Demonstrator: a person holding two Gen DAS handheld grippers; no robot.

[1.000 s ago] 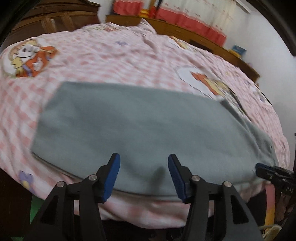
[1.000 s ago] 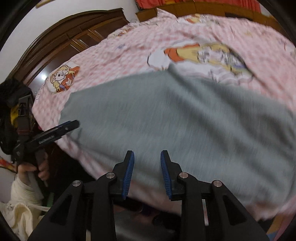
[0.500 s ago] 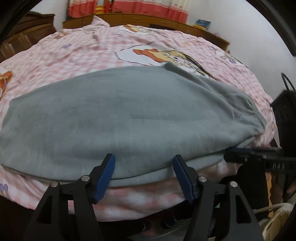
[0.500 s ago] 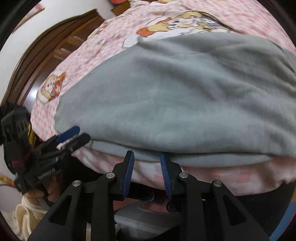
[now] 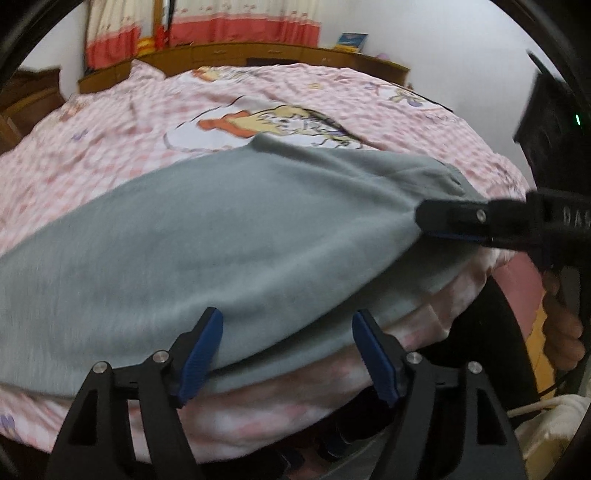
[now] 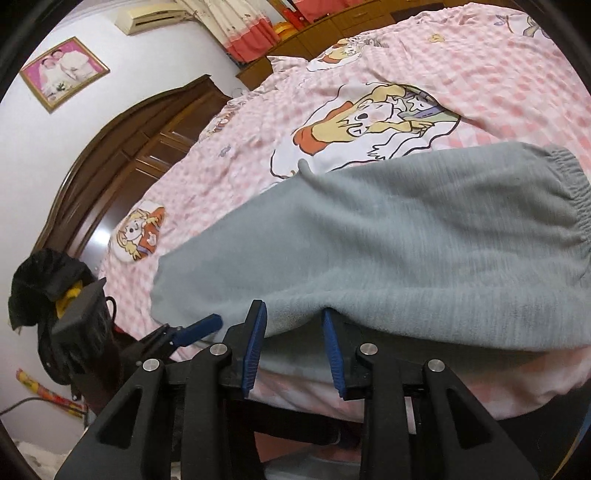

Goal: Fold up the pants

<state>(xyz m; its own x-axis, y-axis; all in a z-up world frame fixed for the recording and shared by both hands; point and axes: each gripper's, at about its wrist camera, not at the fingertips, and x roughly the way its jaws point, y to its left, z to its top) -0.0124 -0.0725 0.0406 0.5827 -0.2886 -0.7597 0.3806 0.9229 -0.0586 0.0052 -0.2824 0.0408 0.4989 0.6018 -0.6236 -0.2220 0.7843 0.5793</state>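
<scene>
Grey fleece pants [image 6: 406, 236] lie folded lengthwise across the near edge of a bed, on a pink checked bedsheet [image 5: 110, 140] printed with cartoon figures. Elastic waistband [image 6: 570, 195] at the right end in the right wrist view; leg end toward the left.

Left gripper [image 5: 288, 354]: blue-padded fingers spread wide, at the near hem of the pants. Cloth edge sits between and just above the pads; not pinched. The same gripper shows in the right wrist view at lower left, just off the leg end.

Right gripper [image 6: 291, 343]: fingers moderately apart, the pants' near edge draped over the gap between them. The fabric bulges up there, and in the left wrist view this gripper's tips meet the waistband corner. Whether it has any real hold on the cloth I cannot tell; that view is blurred and side-on.

A hand [image 5: 561, 328] grips the right gripper's handle at the right edge of the left wrist view.

Background: dark wooden wardrobe [image 6: 122, 158], framed photo [image 6: 64, 72] on the white wall, red-and-cream curtains [image 5: 207, 26] beyond the far side of the bed.
</scene>
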